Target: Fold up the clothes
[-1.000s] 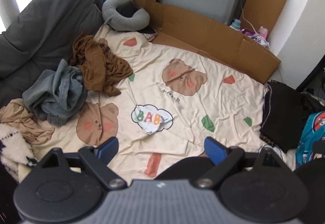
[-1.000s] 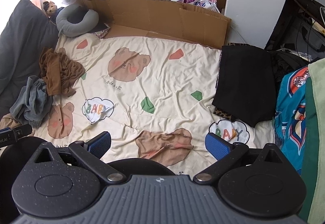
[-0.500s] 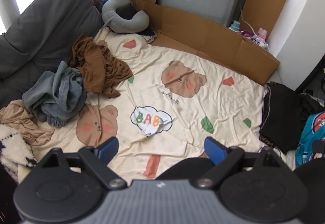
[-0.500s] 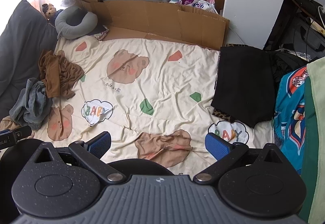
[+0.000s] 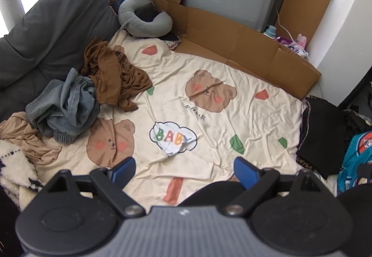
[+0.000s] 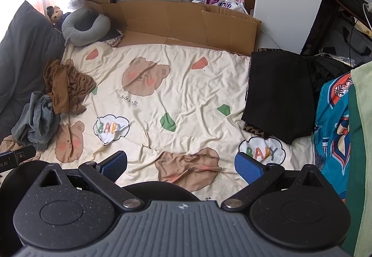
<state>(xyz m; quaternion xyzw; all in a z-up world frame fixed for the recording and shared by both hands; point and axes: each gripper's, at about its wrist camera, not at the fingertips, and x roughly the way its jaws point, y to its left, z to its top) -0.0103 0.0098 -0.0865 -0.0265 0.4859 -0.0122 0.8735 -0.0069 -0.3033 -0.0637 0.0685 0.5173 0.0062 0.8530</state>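
A cream bear-print sheet [image 5: 209,131] [image 6: 176,94] covers the bed. At its left edge lie crumpled clothes: a brown garment [image 5: 111,77] [image 6: 62,87], a grey-blue one [image 5: 65,105] [image 6: 37,122] and a tan one [image 5: 25,138]. A folded black garment [image 5: 323,133] [image 6: 279,94] rests on the right edge. My left gripper [image 5: 184,168] hovers open above the near part of the sheet, holding nothing. My right gripper [image 6: 181,164] is likewise open and empty above the sheet's near edge.
A dark grey cushion [image 5: 46,31] lines the left side, with a grey neck pillow [image 5: 144,19] [image 6: 86,26] at the far corner. Flattened cardboard [image 5: 244,47] [image 6: 186,21] stands along the back. A teal printed fabric [image 6: 334,131] and green cloth [image 6: 358,140] lie at right.
Both views have shifted slightly, as if the grippers rose or drew back a little over the bed. Both stay open and no garment has moved.
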